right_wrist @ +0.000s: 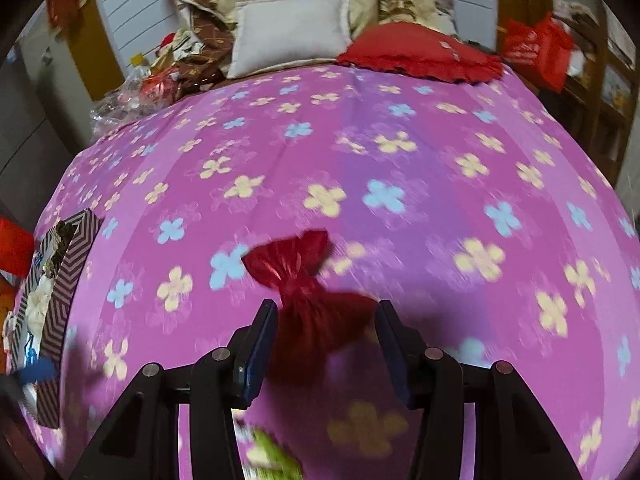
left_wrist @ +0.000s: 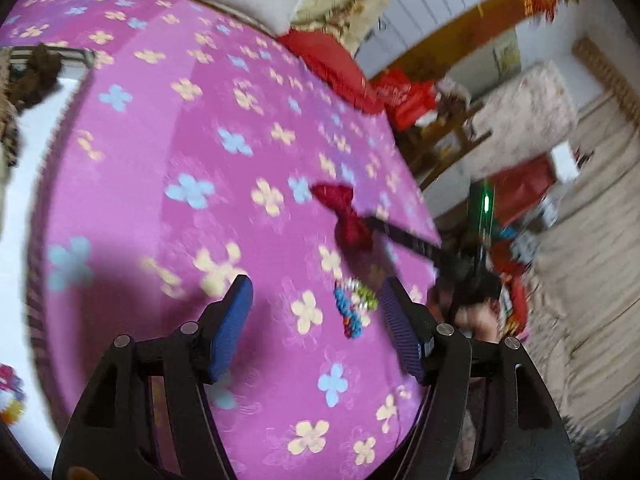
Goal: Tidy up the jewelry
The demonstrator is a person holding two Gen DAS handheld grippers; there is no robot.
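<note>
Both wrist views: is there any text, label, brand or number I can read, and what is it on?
No text can be read in either view.
Red shopping bag: white printing, too blurred to read.
Poster on the far wall: too small and blurred.
Patterned box: stripes only, no lettering visible.

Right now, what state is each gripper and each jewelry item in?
Left gripper: open, holding nothing, over the beaded bracelet.
Right gripper: open, red pouch between its fingers, unclamped.
Red pouch: tied shut at the neck.
Beaded bracelet: loose on the purple bedsheet.
Patterned box: open.
</note>
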